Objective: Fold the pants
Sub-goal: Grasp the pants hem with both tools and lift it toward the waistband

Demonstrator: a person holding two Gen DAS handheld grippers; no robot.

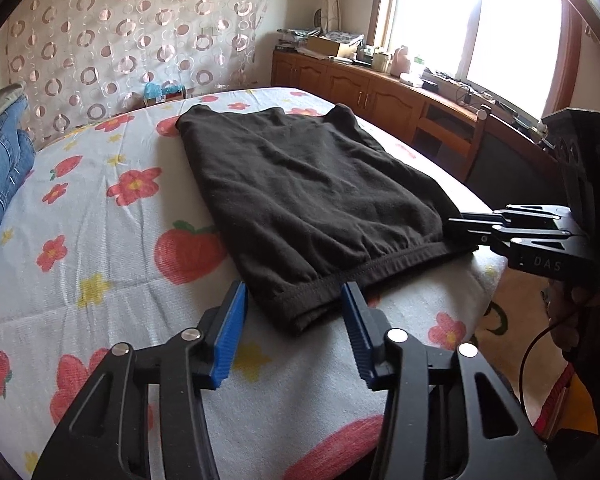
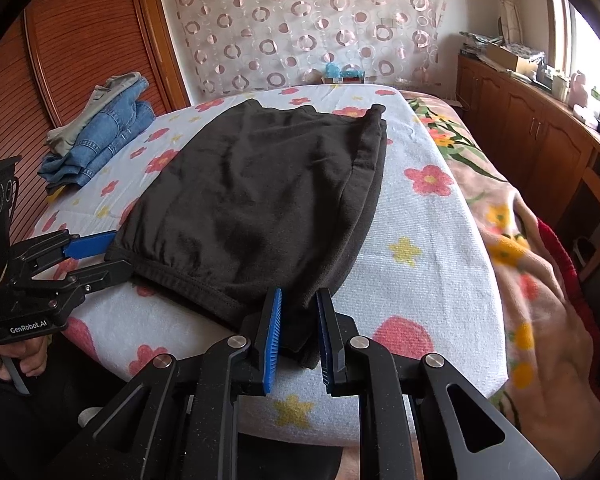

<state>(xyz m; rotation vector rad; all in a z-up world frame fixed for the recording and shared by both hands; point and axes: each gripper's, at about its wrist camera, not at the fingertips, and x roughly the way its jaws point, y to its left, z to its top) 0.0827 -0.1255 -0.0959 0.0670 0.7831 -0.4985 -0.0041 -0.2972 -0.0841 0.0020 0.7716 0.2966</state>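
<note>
Black pants (image 1: 300, 200) lie part-folded on floral bed sheet (image 1: 100, 248), more folds left; right gripper (image 2: 298, 336) pinches near hem corner, left gripper (image 1: 296, 320) spread around other corner, not gripping.

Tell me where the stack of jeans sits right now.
The stack of jeans lies at the bed's far left in the right wrist view, against the wooden headboard, left of the black pants.
</note>
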